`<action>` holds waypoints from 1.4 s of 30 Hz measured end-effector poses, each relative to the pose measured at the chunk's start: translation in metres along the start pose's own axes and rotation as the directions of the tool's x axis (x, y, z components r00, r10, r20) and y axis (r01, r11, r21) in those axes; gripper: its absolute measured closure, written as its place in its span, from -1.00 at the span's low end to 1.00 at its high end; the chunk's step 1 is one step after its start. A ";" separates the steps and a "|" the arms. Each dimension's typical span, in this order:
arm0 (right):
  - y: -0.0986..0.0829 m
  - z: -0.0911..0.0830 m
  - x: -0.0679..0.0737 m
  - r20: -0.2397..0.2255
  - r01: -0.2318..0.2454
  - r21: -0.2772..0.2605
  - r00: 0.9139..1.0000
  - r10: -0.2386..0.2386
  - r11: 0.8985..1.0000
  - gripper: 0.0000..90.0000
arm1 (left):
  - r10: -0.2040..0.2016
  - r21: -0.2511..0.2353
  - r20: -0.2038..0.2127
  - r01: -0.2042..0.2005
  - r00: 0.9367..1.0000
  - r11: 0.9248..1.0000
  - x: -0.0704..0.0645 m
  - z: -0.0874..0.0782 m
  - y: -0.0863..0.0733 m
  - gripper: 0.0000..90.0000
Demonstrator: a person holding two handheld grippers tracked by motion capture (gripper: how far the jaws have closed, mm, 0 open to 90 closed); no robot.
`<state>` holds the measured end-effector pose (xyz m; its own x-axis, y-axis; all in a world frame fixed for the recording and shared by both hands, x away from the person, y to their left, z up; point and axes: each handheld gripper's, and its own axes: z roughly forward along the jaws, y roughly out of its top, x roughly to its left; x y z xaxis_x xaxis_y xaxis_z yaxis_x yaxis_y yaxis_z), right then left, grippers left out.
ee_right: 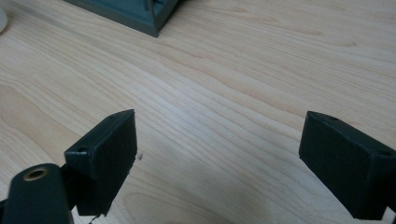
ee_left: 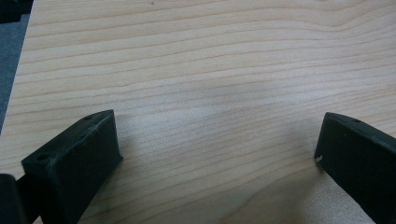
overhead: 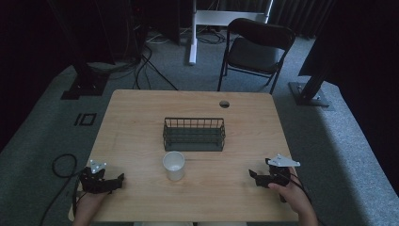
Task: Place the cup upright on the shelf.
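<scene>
Wire basket [overhead: 194, 134] mid-table, long axis running left-right; white cup [overhead: 173, 165] upright just in front. Left gripper [overhead: 115, 181] & right gripper [overhead: 256, 177] both spread apart, nothing held.

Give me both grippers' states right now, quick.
Left gripper: open, jaws wide apart over bare wooden table, holding nothing.
Right gripper: open, jaws wide apart, holding nothing; a corner of the wire basket lies ahead of it.
</scene>
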<state>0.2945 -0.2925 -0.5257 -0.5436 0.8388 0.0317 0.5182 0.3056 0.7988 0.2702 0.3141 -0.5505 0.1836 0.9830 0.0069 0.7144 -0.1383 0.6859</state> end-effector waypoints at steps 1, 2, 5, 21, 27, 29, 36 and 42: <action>0.001 0.000 0.001 -0.009 0.001 -0.006 1.000 -0.001 1.000 -0.75 | 0.000 0.000 0.000 0.000 1.000 1.000 0.000 0.000 0.000 -1.00; 0.002 0.000 0.003 -0.014 0.008 -0.005 1.000 -0.008 1.000 -0.75 | 0.000 0.000 0.000 0.000 1.000 1.000 0.000 0.000 0.000 -1.00; 0.005 0.000 0.008 -0.027 0.022 -0.011 0.999 -0.023 1.000 -0.75 | 0.000 0.000 0.000 0.000 1.000 1.000 0.000 0.000 0.000 -1.00; 0.025 0.011 0.039 -0.109 0.074 -0.053 0.991 -0.079 0.996 -0.75 | 0.000 0.000 0.000 0.000 1.000 1.000 0.000 0.000 0.000 -1.00; 0.028 0.017 0.052 -0.150 0.101 -0.051 0.983 -0.107 0.994 -0.75 | 0.000 0.000 0.000 0.000 1.000 1.000 0.000 0.000 0.000 -1.00; 0.030 0.019 0.057 -0.165 0.109 -0.058 0.979 -0.117 0.992 -0.75 | 0.000 0.000 0.000 0.000 1.000 1.000 0.000 0.000 0.000 -1.00; 0.033 0.030 0.073 -0.221 0.120 -0.068 0.966 -0.132 0.990 -0.75 | 0.000 0.000 0.000 0.000 1.000 1.000 0.000 0.000 0.000 -1.00; 0.037 0.036 0.083 -0.242 0.129 -0.073 0.960 -0.143 0.989 -0.75 | 0.000 0.000 0.000 0.000 1.000 1.000 0.000 0.000 0.000 -1.00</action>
<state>0.2921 -0.1952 -0.5146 -0.7556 0.6521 0.0618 0.3943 0.3774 0.8379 0.2702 0.3142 -0.5504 0.1837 0.9830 0.0065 0.7145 -0.1381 0.6858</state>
